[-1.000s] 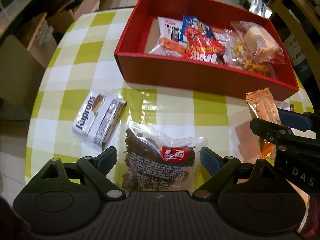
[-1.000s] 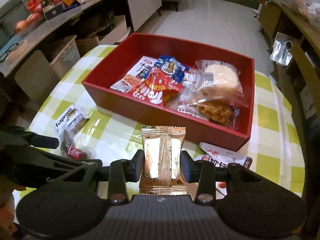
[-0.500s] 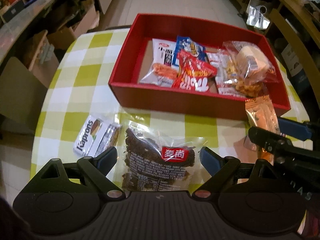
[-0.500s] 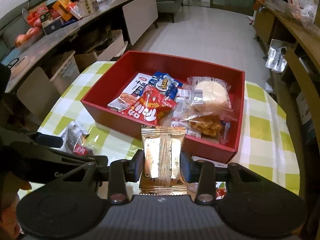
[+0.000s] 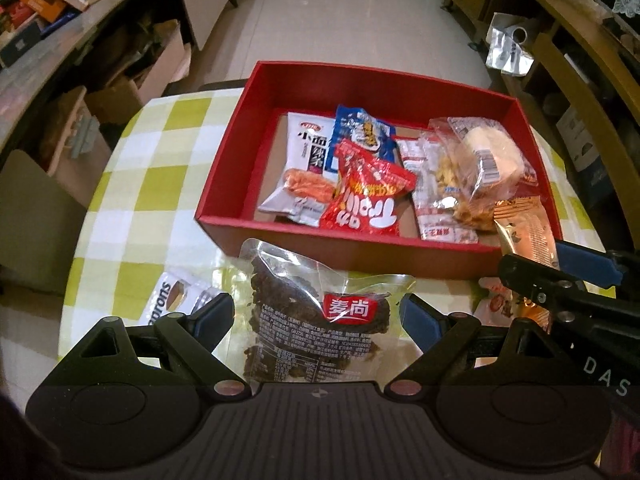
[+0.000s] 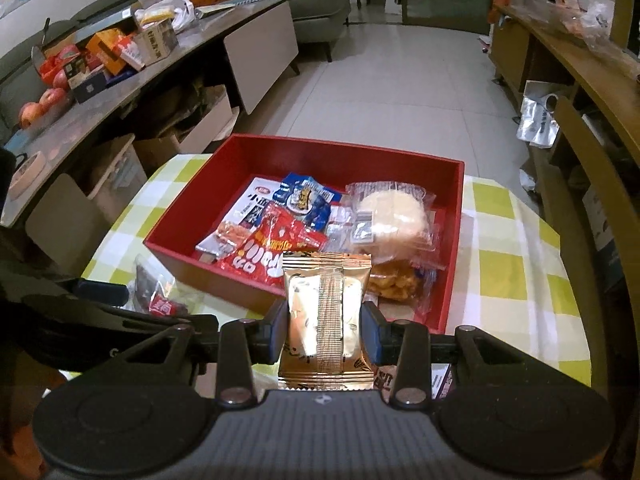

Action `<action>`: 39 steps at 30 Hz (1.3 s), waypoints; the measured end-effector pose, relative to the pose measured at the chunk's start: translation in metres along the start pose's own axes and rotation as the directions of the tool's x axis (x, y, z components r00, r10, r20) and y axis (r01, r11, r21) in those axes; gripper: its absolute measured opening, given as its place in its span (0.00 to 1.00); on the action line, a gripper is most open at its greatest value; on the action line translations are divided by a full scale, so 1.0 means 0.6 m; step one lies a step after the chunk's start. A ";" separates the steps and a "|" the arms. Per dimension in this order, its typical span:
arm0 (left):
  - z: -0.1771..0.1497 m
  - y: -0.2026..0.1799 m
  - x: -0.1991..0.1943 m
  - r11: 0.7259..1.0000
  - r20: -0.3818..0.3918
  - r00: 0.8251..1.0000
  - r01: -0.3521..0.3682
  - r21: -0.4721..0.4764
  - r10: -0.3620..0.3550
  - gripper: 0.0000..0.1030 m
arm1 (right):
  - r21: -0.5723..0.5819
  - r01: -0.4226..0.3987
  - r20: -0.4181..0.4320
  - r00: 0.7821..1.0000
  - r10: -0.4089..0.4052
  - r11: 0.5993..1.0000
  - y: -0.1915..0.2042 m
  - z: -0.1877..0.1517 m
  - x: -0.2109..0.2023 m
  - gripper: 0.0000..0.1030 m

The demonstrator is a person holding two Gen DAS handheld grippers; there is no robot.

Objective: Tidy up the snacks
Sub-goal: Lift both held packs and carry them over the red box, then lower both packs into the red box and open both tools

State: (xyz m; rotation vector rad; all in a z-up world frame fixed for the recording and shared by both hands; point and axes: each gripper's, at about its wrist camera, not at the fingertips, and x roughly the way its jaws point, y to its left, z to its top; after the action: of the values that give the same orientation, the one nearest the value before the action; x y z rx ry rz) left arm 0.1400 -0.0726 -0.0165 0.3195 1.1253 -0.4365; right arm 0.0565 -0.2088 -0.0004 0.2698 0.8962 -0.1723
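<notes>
Checked table (image 5: 132, 184) now lies lower: both hand-held grippers have lifted, left (image 5: 318, 316) clamping the dark pack (image 5: 316, 320), right (image 6: 324, 328) the gold pack (image 6: 325, 320), nearing the red box (image 6: 452, 264).

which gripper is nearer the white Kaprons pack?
Left. The left gripper, gripping a clear bag of dark snack, hangs beside the Kaprons pack; the right gripper sits farther off, near the red box.

box (image 5: 280, 236) red | tablecloth (image 5: 160, 168) green-white check | held packet (image 6: 324, 312) gold | tongs pads (image 5: 422, 320) blue
</notes>
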 end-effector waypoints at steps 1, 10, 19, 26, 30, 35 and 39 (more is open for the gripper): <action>0.004 -0.002 0.000 1.000 0.003 1.000 0.000 0.000 0.000 0.89 | 0.003 0.002 0.006 1.000 -0.002 1.000 -0.001 0.003 -0.001 0.45; 0.050 -0.009 -0.001 1.000 0.041 0.999 0.001 -0.024 0.000 0.89 | 0.036 -0.003 0.049 0.999 0.001 0.999 -0.017 0.036 0.002 0.45; 0.099 -0.020 0.029 0.999 0.054 0.998 -0.014 -0.038 0.017 0.89 | 0.069 0.008 0.060 0.998 -0.012 0.998 -0.044 0.072 0.039 0.45; 0.132 -0.027 0.053 0.999 0.073 0.997 -0.016 -0.049 0.020 0.89 | 0.101 0.001 0.078 0.997 -0.009 0.995 -0.067 0.096 0.066 0.45; 0.144 -0.029 0.072 0.998 0.075 0.997 -0.027 -0.055 0.031 0.89 | 0.115 -0.006 0.077 0.997 -0.003 0.993 -0.076 0.101 0.090 0.45; 0.158 -0.027 0.099 0.997 0.066 0.997 -0.037 -0.064 0.041 0.89 | 0.132 -0.011 0.075 0.997 0.001 0.991 -0.084 0.106 0.122 0.45; 0.167 -0.023 0.120 0.997 0.061 0.998 -0.030 -0.076 0.035 0.89 | 0.123 0.000 0.091 0.996 -0.011 0.992 -0.083 0.112 0.138 0.45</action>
State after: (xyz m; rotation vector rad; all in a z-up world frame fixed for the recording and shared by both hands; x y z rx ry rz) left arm 0.2384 -0.1430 -0.0426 0.2564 1.0719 -0.3720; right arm 0.1443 -0.2797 -0.0337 0.3714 0.7967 -0.2439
